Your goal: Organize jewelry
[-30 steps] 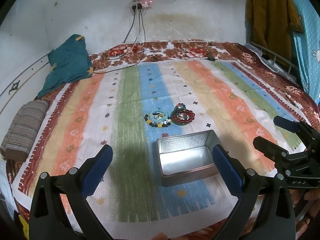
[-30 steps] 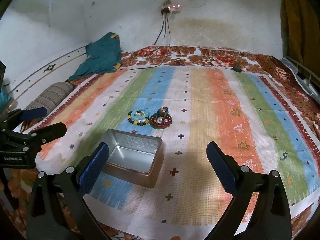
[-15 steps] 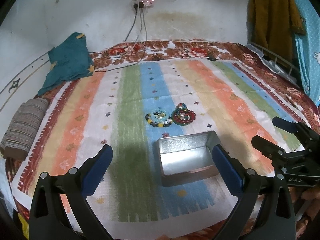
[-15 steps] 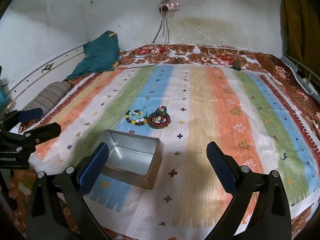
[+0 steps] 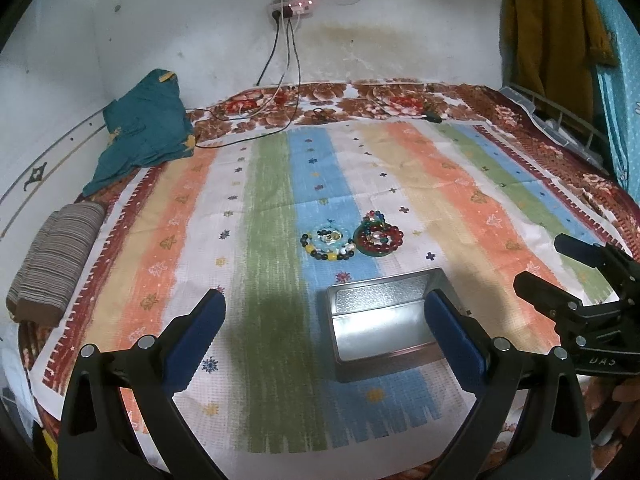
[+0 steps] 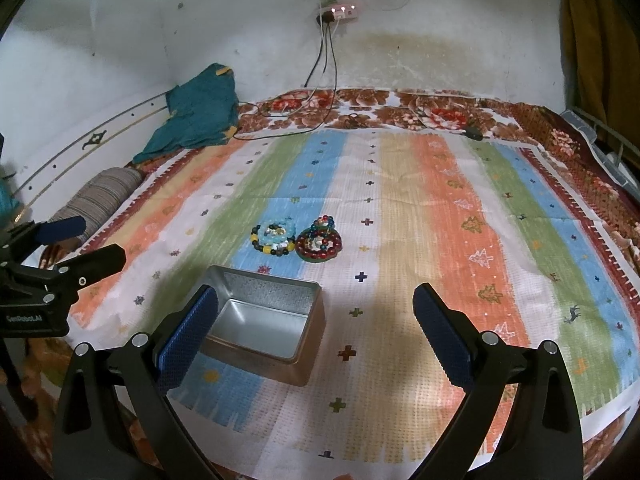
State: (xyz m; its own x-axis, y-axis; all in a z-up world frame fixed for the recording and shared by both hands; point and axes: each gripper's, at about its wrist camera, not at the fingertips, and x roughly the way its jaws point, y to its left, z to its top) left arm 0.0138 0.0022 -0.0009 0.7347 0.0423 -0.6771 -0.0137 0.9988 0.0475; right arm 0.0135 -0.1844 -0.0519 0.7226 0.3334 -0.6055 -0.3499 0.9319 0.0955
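An empty metal tin (image 5: 382, 322) (image 6: 262, 322) stands open on a striped cloth. Just beyond it lie two heaps of bead bracelets: a light blue, yellow and black heap (image 5: 329, 243) (image 6: 274, 238) on the left and a red and green heap (image 5: 377, 237) (image 6: 319, 242) on the right. My left gripper (image 5: 324, 330) hovers open over the near side of the tin, holding nothing. My right gripper (image 6: 316, 332) is open too, with the tin by its left finger. Each gripper shows at the edge of the other's view (image 5: 560, 268) (image 6: 78, 242).
The striped cloth (image 5: 460, 184) covers a floral bedspread (image 5: 380, 100). A teal garment (image 5: 146, 128) and a striped roll (image 5: 56, 256) lie at the left edge. Charger cables (image 5: 280, 80) hang from a wall socket onto the far side. Clothes (image 5: 548, 36) hang at the right.
Both grippers drifted slightly; the tin and bracelets sit a little lower in the views. Nothing was gripped or released.
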